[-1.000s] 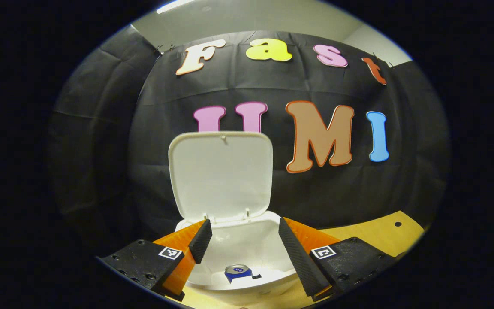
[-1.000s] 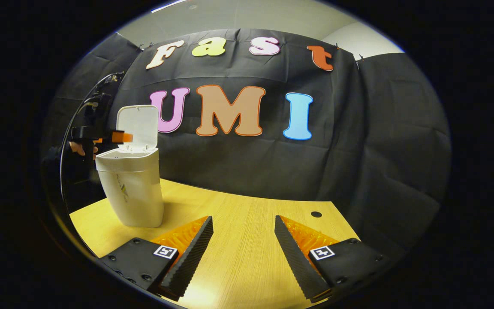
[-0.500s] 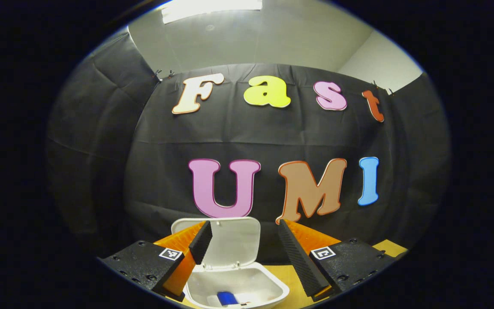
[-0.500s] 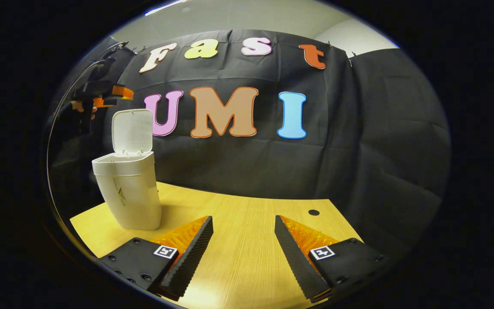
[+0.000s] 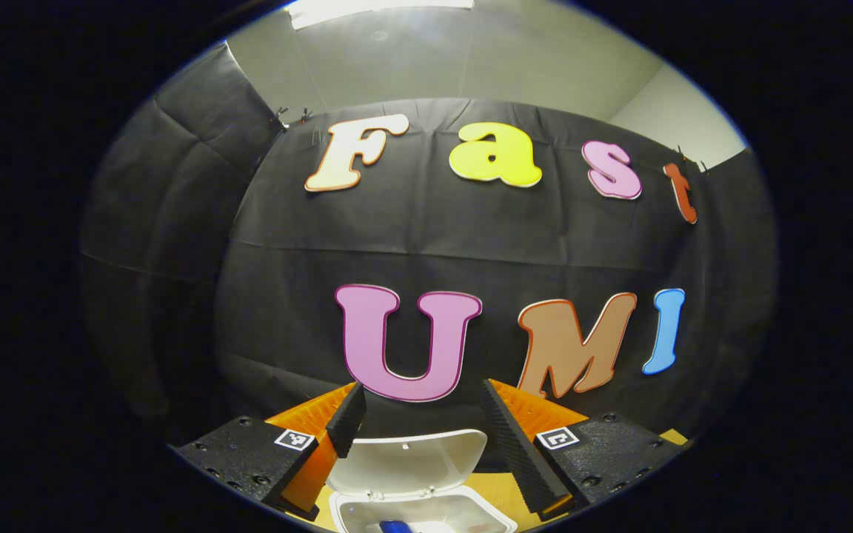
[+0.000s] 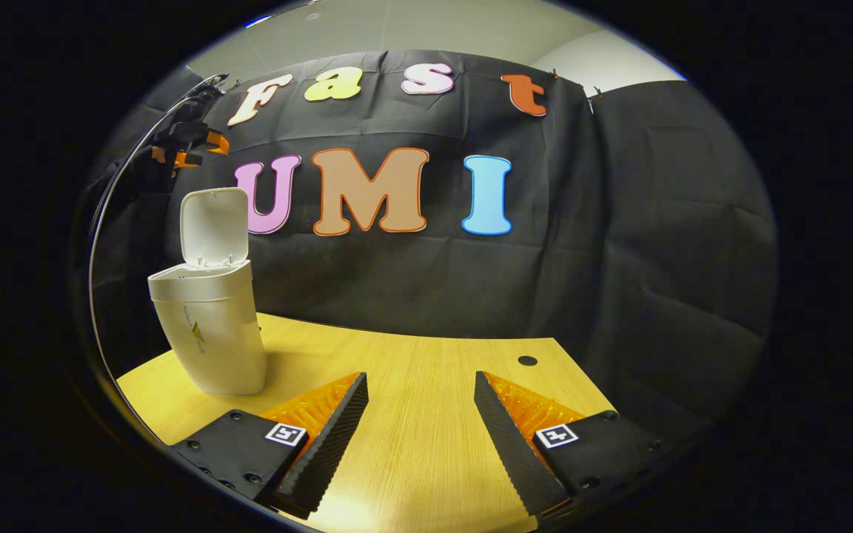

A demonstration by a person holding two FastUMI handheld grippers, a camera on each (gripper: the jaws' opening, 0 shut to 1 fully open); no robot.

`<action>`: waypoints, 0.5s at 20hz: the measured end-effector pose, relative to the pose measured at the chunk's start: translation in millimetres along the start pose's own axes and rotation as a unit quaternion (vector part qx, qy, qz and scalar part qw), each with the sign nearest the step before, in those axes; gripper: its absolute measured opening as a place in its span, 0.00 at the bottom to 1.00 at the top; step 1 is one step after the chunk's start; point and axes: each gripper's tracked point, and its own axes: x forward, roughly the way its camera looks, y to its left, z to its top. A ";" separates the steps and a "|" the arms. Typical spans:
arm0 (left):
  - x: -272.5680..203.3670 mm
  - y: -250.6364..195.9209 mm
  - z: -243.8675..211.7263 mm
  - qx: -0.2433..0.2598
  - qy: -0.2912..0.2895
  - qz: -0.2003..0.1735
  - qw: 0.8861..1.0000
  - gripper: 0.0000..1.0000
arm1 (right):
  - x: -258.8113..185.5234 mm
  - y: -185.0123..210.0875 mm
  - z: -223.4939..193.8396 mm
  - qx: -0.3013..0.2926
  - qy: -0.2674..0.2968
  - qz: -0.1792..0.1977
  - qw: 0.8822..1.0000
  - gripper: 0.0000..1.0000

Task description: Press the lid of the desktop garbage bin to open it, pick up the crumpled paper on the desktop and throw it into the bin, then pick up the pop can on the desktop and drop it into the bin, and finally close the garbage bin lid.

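The left gripper (image 5: 419, 422) hangs above the bin (image 6: 208, 333), fingers spread wide and holding nothing; the raised lid (image 5: 408, 463) sits between and just below its fingertips, with a blue can (image 5: 395, 526) down inside the tub. The right gripper (image 6: 419, 414) is likewise wide open and empty, low over the wooden desk (image 6: 412, 370), the bin well off to its left. Closing the lid looks to be what remains. A push landing off-centre or too hard could tip the light bin or bounce the lid back up. Black cloth walls the booth, under a pale ceiling.
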 end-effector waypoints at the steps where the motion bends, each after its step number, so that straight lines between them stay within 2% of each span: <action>1: 10.7 3.0 -6.7 0.004 0.015 0.004 1.000 0.93 | -0.5 -1.7 -0.9 0.000 0.001 -0.003 1.000 0.96; 5: 42.7 14.7 -34.1 0.008 0.064 0.024 0.998 0.93 | -3.1 -7.5 -5.6 -0.002 0.007 -0.013 1.000 0.96; 10: 47.9 13.8 -75.6 -0.002 0.132 0.028 0.991 0.93 | -4.2 -13.6 -4.4 0.000 0.007 -0.020 1.000 0.97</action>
